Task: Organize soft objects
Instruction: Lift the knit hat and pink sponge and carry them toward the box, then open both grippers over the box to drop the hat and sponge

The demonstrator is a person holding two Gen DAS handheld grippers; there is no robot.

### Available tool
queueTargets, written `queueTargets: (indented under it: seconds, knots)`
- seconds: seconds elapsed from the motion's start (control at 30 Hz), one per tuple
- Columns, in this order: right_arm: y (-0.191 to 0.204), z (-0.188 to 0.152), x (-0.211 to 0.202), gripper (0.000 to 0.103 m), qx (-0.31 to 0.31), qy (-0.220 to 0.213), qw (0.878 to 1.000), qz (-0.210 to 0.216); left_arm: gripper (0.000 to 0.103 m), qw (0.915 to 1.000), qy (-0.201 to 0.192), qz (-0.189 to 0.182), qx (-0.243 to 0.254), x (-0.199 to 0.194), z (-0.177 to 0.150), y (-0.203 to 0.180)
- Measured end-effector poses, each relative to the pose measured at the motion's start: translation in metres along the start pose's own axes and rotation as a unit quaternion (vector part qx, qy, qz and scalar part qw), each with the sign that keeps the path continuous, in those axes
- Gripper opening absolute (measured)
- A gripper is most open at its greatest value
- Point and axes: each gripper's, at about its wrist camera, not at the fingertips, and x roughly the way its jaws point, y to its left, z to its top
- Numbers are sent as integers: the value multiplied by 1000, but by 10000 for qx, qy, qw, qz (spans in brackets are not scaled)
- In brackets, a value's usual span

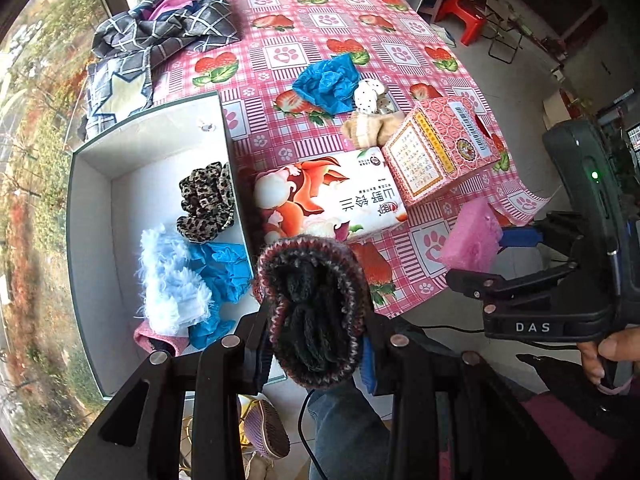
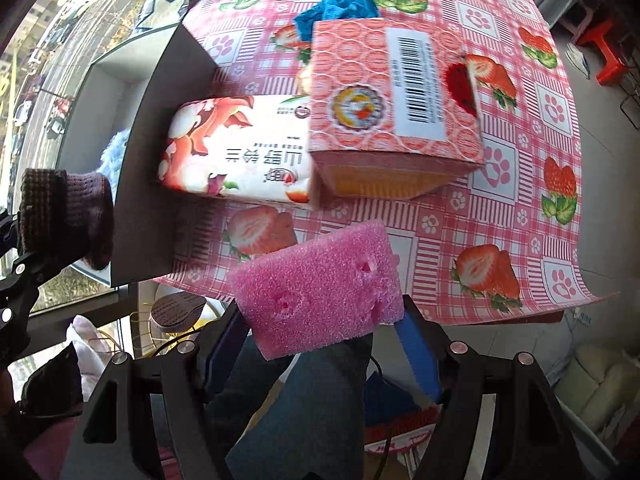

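Observation:
My left gripper [image 1: 316, 344] is shut on a dark knitted sock [image 1: 316, 304] with a reddish cuff, held at the near edge of the table beside the white box [image 1: 92, 216]; the sock also shows in the right wrist view [image 2: 66, 216]. The box holds a leopard scrunchie [image 1: 206, 200], a fluffy light-blue item [image 1: 172, 280] and a blue shoe cover [image 1: 224, 272]. My right gripper [image 2: 324, 332] is shut on a pink sponge [image 2: 320, 284], also visible in the left wrist view [image 1: 472, 236], over the table's near edge.
On the strawberry tablecloth [image 1: 320, 20] lie a tissue pack [image 1: 328, 196], a pink carton [image 1: 440, 144], a beige sock [image 1: 368, 128], a dotted cloth [image 1: 372, 96], a blue shoe cover [image 1: 328, 80] and a plaid cloth [image 1: 168, 24]. Red stools [image 1: 460, 12] stand beyond.

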Motion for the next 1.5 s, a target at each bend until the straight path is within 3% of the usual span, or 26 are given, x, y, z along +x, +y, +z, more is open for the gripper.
queueTargets:
  seconds: [0.3,0.73,1.1,1.5]
  knots:
    - [62,22,1,74,-889,62,9960,75,37,9963,-204,166,-824,-11,-18,49]
    - [138,76,-25,74,-1436,-303,9890,178,37,9755,-435,871,-1972,-18,-29,129]
    - [175,115,-37,74,-1577,-503,9859,247,37,9681,-400,981,-2272,-8,-12,158]
    - [176,147,-36,74,-1432,-529,9880,234,38,9665,-278,923,-2379,7,9,165]
